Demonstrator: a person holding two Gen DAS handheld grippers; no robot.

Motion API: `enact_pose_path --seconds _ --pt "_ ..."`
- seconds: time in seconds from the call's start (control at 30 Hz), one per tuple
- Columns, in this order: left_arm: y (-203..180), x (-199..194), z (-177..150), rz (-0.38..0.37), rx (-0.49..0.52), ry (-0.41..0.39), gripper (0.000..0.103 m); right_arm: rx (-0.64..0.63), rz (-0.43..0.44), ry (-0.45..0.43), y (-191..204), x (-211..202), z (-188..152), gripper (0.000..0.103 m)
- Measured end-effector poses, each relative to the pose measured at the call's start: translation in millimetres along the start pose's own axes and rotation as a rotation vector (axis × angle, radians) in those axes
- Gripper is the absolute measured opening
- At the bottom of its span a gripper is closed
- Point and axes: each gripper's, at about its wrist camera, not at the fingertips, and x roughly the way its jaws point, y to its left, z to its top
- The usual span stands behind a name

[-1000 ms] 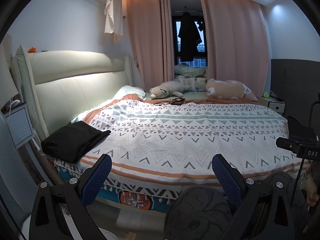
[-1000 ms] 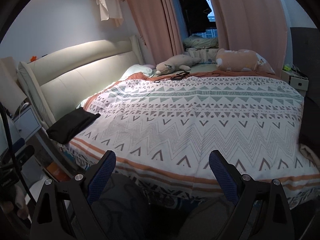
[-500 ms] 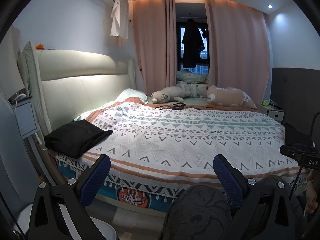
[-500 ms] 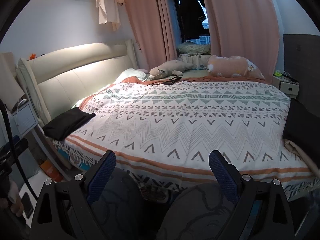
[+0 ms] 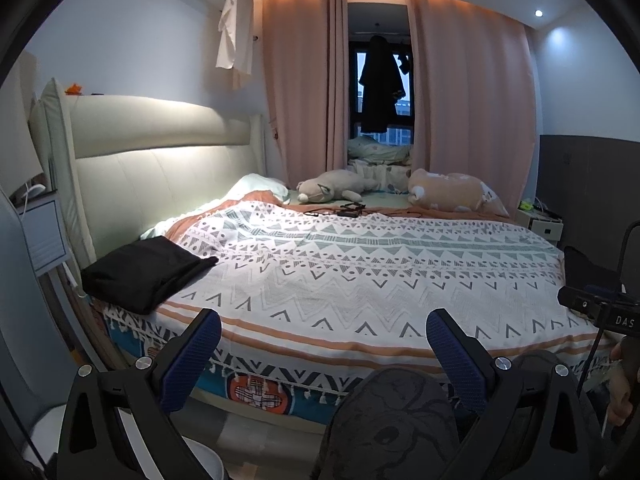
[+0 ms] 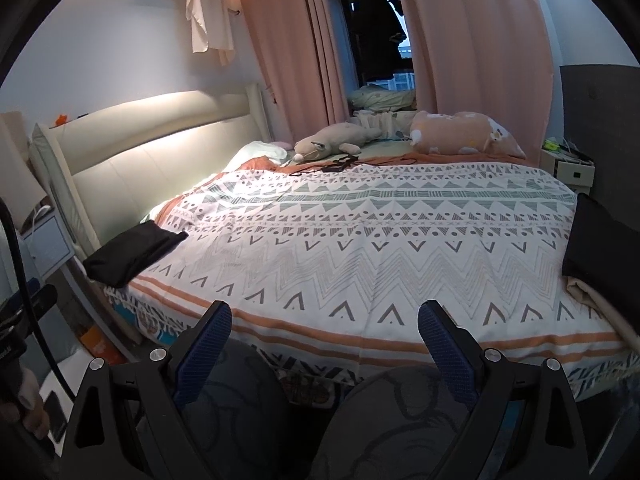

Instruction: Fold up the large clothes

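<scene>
A folded black garment (image 5: 146,274) lies on the bed's near left corner by the headboard; it also shows in the right wrist view (image 6: 132,254). Another dark garment (image 6: 600,244) lies at the bed's right edge, over a beige one. My left gripper (image 5: 320,332) is open and empty, held off the bed's near edge. My right gripper (image 6: 324,322) is open and empty too, also short of the bed. The patterned bedspread (image 5: 360,276) stretches between the two garments.
Two plush toys (image 5: 336,190) and a cable tangle (image 5: 348,210) lie at the far side of the bed. A padded headboard (image 5: 160,160) runs along the left, a nightstand (image 5: 540,226) stands at the far right. My knees in dark patterned trousers (image 5: 392,420) are below the grippers.
Both cameras have pulled back and tilted up a little, so more of the room and ceiling shows. Both grippers stay open and empty.
</scene>
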Motion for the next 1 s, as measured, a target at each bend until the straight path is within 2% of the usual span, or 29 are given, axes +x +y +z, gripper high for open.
enact_pose_path --seconds 0.57,1.0 --pt "0.6 3.7 -0.6 -0.05 -0.021 0.013 0.103 0.003 -0.012 0.004 -5.1 2.2 1.8 0.095" --pt "0.5 -2.4 2.1 -0.029 -0.016 -0.003 0.103 0.002 -0.006 -0.005 -5.3 -2.1 -1.0 0.095"
